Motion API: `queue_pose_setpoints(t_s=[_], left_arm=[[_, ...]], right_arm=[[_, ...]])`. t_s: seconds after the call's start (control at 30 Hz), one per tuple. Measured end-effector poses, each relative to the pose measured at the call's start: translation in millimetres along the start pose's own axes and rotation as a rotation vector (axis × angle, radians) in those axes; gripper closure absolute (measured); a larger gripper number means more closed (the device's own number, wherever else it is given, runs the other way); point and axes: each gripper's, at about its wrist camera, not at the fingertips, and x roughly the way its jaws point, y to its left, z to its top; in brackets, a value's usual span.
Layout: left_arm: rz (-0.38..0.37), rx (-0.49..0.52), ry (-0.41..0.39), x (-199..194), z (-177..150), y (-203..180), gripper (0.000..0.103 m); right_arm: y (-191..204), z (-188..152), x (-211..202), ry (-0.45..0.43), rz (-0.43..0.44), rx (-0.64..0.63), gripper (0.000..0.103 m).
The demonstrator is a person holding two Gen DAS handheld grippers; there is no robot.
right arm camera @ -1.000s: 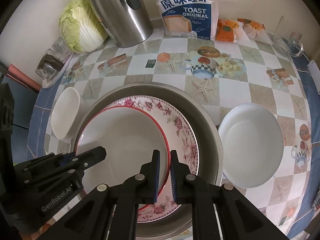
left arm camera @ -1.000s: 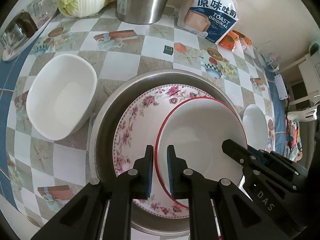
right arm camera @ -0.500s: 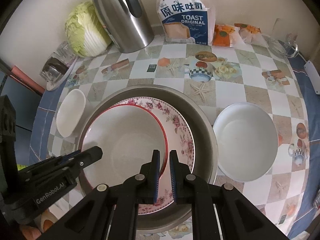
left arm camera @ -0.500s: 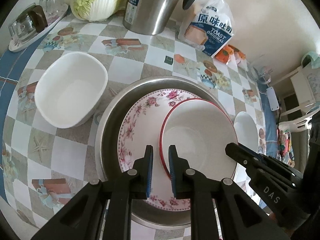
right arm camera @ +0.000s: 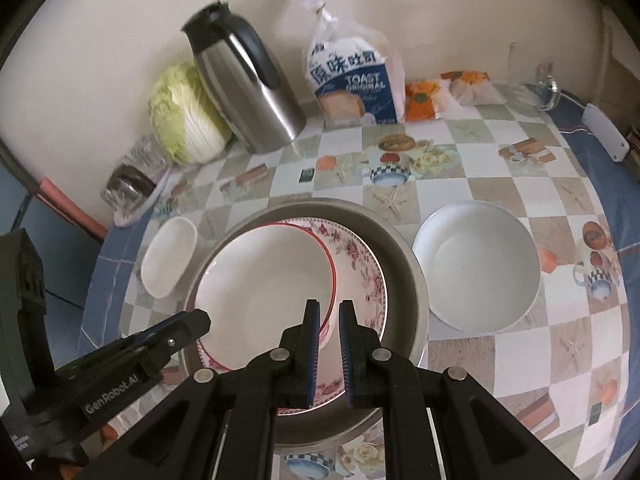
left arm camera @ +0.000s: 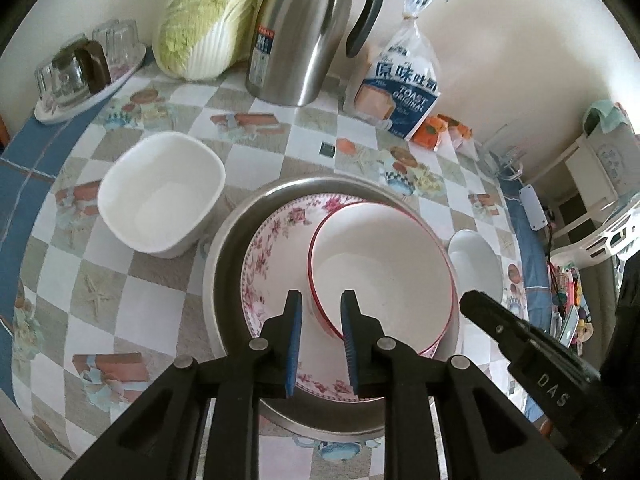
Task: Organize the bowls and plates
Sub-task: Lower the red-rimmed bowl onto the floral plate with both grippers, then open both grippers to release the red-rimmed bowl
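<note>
A red-rimmed white bowl (left arm camera: 380,268) is tilted above a floral plate (left arm camera: 272,248) that lies in a metal basin (left arm camera: 224,248). My left gripper (left arm camera: 320,336) is shut on the bowl's near-left rim. My right gripper (right arm camera: 329,344) is shut on the bowl's (right arm camera: 264,284) right rim, over the floral plate (right arm camera: 360,264) and basin (right arm camera: 408,276). A white rectangular dish (left arm camera: 160,196) sits left of the basin, also in the right wrist view (right arm camera: 168,256). A round white bowl (right arm camera: 476,268) sits right of the basin, seen edge-on in the left wrist view (left arm camera: 476,260).
Along the back wall stand a steel thermos jug (left arm camera: 304,40), a napa cabbage (left arm camera: 204,20), a toast bag (left arm camera: 404,84) and orange snack packets (left arm camera: 436,132). A tray of glasses (left arm camera: 80,76) is at the far left. A glass (right arm camera: 544,84) stands at the far right.
Both grippers have risen and pulled back, lifting the red-rimmed bowl off the floral plate. The table looks farther away and more of the back wall shows.
</note>
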Motion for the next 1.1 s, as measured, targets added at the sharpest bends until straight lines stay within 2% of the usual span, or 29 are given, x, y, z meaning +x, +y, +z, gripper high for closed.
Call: queue_pose_setpoints(t_s=[0.23, 0.3, 0.43, 0.5, 0.57, 0.63, 0.73, 0.8, 0.87, 0.97, 1.1], left_arm=[[0.045, 0.032, -0.040, -14, 2, 0, 0.082], [0.050, 0.041, -0.036, -12, 1, -1, 0.070], [0.096, 0.049, -0.028, -9, -2, 2, 0.067], [0.105, 0.045, -0.024, -8, -3, 5, 0.061], [0.119, 0.044, -0.028, -10, -2, 6, 0.051], [0.136, 0.050, -0.039, -12, -2, 7, 0.046], [0.147, 0.050, -0.046, -14, -2, 8, 0.041], [0.154, 0.047, -0.049, -15, -2, 9, 0.030], [0.164, 0.047, -0.049, -15, -2, 11, 0.028], [0.171, 0.050, -0.051, -15, -2, 13, 0.017], [0.175, 0.038, -0.060, -17, -2, 17, 0.014]], right_arm=[[1, -14, -3, -0.033, -0.021, 0.006, 0.091], [3, -15, -4, -0.037, -0.026, -0.004, 0.091], [6, -18, -4, -0.034, -0.049, -0.024, 0.091], [6, -20, -2, -0.027, -0.071, -0.026, 0.090], [6, -22, -2, -0.024, -0.083, -0.022, 0.080], [5, -23, -3, -0.029, -0.091, -0.014, 0.060], [7, -24, -5, -0.036, -0.107, -0.016, 0.050], [8, -26, -5, -0.036, -0.110, -0.015, 0.043], [9, -26, -5, -0.036, -0.111, -0.022, 0.040], [10, -27, -6, -0.040, -0.114, -0.030, 0.030], [11, -27, -7, -0.054, -0.118, -0.030, 0.015]])
